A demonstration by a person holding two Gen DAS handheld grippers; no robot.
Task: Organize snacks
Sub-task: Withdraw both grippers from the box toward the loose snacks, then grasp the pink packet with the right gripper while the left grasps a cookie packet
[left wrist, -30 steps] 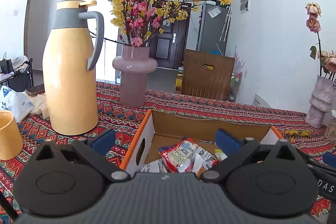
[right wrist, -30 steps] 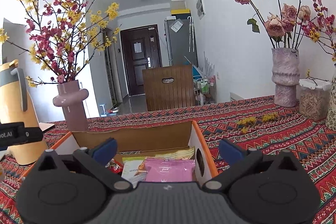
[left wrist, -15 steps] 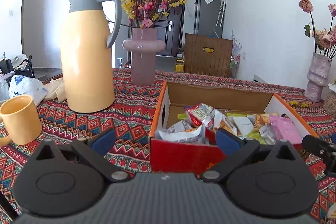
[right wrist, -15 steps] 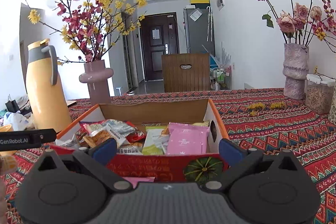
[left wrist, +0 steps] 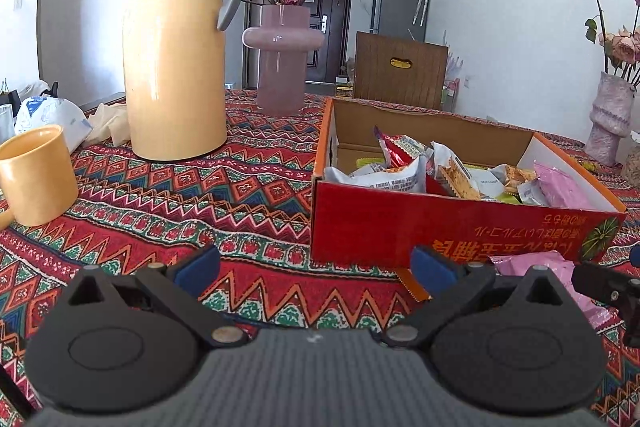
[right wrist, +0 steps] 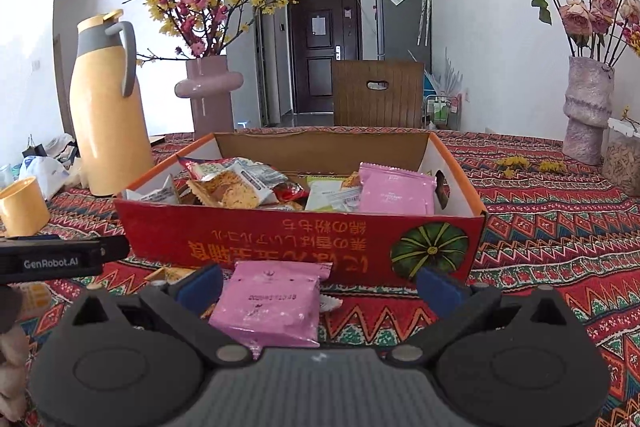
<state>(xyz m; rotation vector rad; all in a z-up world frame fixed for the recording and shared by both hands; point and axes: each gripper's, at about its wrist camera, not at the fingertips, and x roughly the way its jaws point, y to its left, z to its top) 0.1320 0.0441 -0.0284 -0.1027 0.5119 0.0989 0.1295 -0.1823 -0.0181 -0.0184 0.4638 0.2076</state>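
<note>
Pink snack packet (right wrist: 269, 305) flat on tabletop between wide-open, empty right tongs (right wrist: 320, 285); light, crinkly, slippery; pinch sealed edge.

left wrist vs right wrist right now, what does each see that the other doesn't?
Only the left wrist view: the left gripper, open over bare tablecloth.

Only the right wrist view: the right gripper, open, with the loose pink packet between its fingers, plus a lidded jar at the right edge and fallen yellow petals.

Both: the red snack box full of packets, the yellow thermos, the yellow mug, and the pink vase.
</note>
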